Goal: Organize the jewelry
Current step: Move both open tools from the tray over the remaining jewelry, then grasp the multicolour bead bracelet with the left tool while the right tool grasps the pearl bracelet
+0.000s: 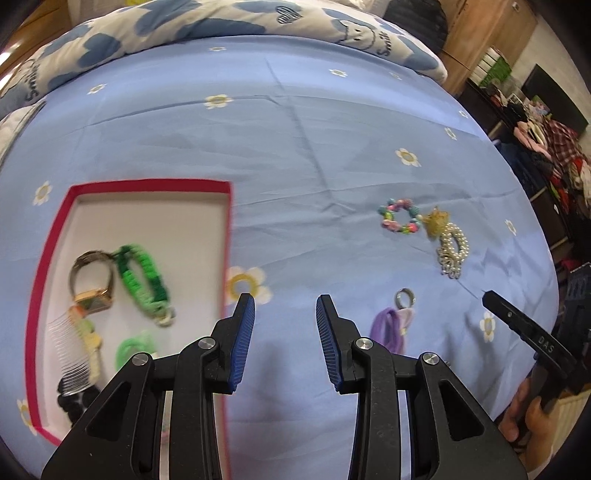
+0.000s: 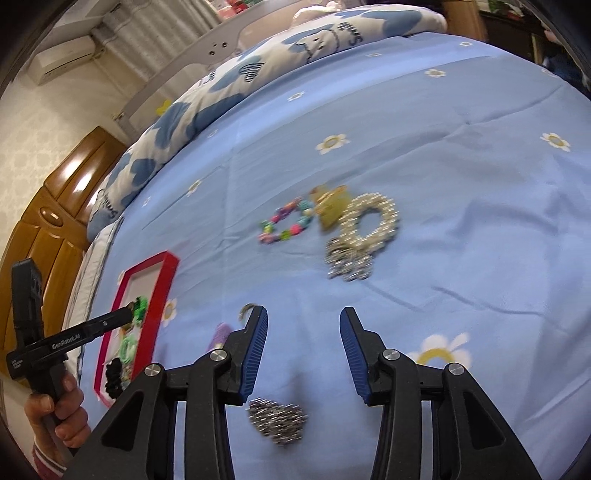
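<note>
A red-rimmed white box (image 1: 227, 229) lies on the blue flowered sheet and holds a gold watch (image 1: 92, 284), a green braided bracelet (image 1: 142, 280), a comb (image 1: 74, 347) and hair ties. My left gripper (image 1: 284, 332) hangs open and empty just right of the box. To its right lie a colourful bead bracelet (image 1: 399, 216), a pearl bracelet (image 1: 454, 245), a silver ring (image 1: 404, 297) and a purple hair tie (image 1: 388, 328). My right gripper (image 2: 304, 343) is open over the sheet. A silver sparkly piece (image 2: 279, 419) lies beneath it, untouched. The bead bracelet (image 2: 288, 221) and pearl bracelet (image 2: 369, 221) lie ahead.
A white quilt with blue hearts (image 1: 229, 22) is bunched along the far side of the bed. A wooden headboard (image 2: 55, 206) stands at the left, and clothes are piled beyond the bed's right edge (image 1: 561, 155). A hand (image 2: 55, 410) grips the left tool's handle.
</note>
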Available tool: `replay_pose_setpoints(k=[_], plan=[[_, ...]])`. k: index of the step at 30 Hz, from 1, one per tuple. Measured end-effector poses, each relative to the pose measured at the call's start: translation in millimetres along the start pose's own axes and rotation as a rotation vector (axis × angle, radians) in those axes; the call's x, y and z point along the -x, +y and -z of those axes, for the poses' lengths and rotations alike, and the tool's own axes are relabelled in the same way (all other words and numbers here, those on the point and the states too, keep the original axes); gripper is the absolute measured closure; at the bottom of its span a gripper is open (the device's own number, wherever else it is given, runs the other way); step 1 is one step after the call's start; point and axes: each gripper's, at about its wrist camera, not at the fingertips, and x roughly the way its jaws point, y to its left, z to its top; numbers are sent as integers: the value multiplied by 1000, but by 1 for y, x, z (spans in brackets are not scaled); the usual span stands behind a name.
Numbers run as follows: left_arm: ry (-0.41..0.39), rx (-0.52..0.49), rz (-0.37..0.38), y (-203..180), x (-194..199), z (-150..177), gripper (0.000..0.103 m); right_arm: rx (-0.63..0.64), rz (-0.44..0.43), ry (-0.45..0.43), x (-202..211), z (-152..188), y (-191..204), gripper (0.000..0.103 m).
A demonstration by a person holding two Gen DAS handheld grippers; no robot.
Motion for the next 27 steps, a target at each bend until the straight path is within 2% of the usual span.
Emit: replay_pose_setpoints(k=[13,22,27], plan=[[39,-48,73,-47,-48,-41,70,-33,66,-22,-20,-40,-38,59],[76,-103,79,-81,-92,-70,70,-18,42,-19,-38,-61,-34,59],[100,-119,87,-94,-117,-82,70,-14,90,6,-53,-68,-38,59]])
